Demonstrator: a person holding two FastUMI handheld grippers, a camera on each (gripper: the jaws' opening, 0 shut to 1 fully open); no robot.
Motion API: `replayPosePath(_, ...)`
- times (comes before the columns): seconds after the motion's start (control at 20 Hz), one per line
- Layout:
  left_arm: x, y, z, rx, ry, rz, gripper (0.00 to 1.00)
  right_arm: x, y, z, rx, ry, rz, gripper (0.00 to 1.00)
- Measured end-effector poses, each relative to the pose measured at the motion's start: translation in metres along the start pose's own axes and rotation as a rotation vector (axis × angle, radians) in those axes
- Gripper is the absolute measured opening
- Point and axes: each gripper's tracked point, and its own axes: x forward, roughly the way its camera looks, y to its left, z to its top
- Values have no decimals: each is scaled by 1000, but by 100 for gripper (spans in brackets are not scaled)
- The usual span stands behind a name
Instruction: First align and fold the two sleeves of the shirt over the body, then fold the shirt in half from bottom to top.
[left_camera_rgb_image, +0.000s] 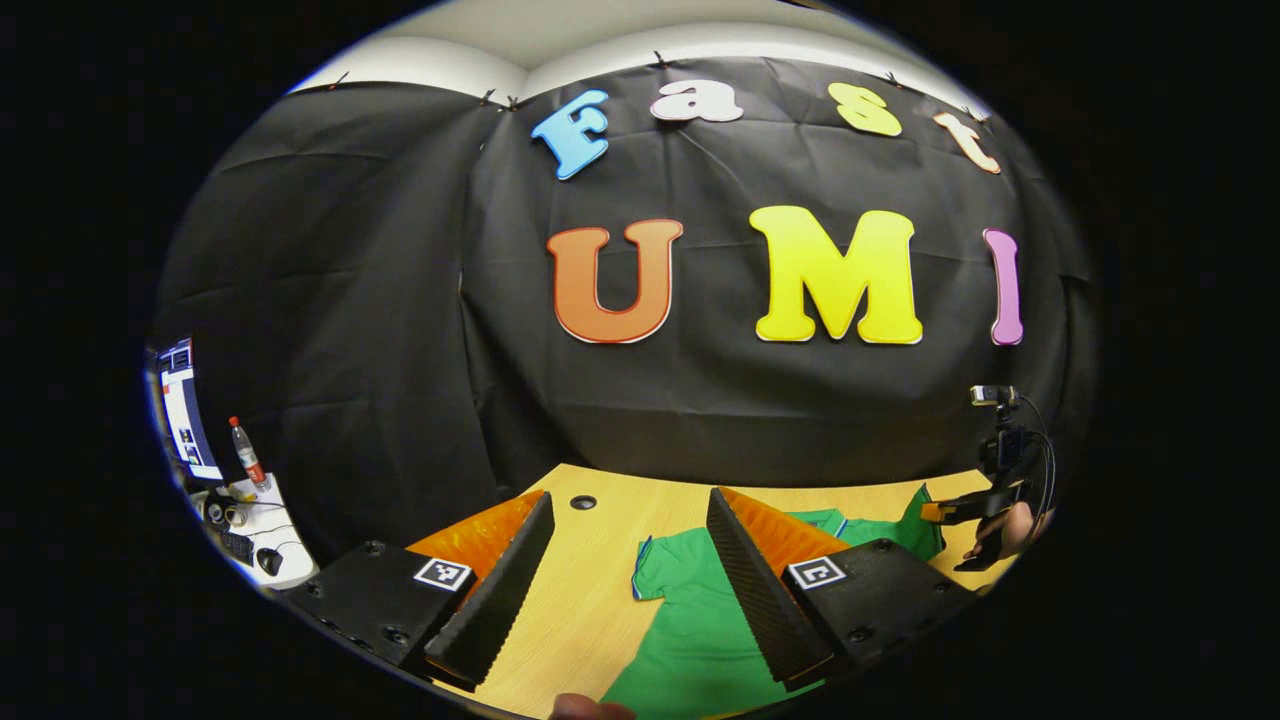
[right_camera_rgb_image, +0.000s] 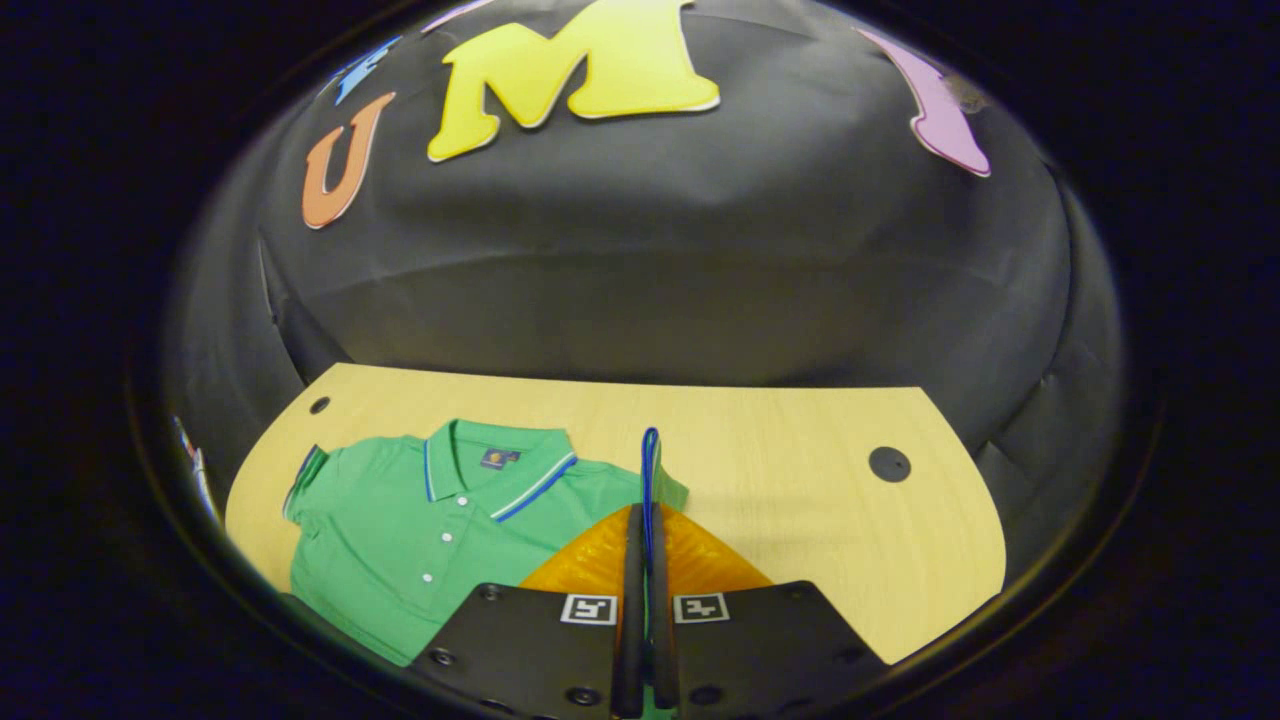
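Pinching the blue-trimmed cuff of one sleeve (right_camera_rgb_image: 650, 470), the right gripper (right_camera_rgb_image: 642, 560) has its two fingers closed almost together, with the thin fabric edge standing up between them. The left gripper (left_camera_rgb_image: 628, 575) is spread wide and holds nothing; it hovers above the other sleeve (left_camera_rgb_image: 665, 570), which lies flat. The green polo shirt (right_camera_rgb_image: 420, 530) lies face up on the wooden table (right_camera_rgb_image: 800, 470), collar toward the black booth wall (right_camera_rgb_image: 650, 260), buttons closed. I think the first fold is in hand. The risk is that only the trim is held: it may slip out during the carry, or the pull may drag the body and wrinkle it.
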Motion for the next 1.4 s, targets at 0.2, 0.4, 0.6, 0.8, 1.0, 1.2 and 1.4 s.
replayPosePath(0.2,-2,19,-8,-18,9,30,99,12,38,-8,-43,32,14,6)
replayPosePath(0.4,-6,41,-16,-24,22,64,99,34,60,-27,-97,79,5,6)
replayPosePath(0.6,-9,57,-25,-31,38,80,99,44,72,-41,-89,129,-1,11)
replayPosePath(0.8,-6,63,-26,-38,39,74,99,34,83,-35,-67,112,18,50)
replayPosePath(1.0,-3,60,-25,-41,34,39,99,15,81,-26,-57,92,13,77)
replayPosePath(1.2,5,58,-24,-47,28,-18,99,-28,75,-6,-86,23,0,89)
replayPosePath(1.4,17,54,-25,-36,16,-90,99,-93,75,17,-127,-82,3,98)
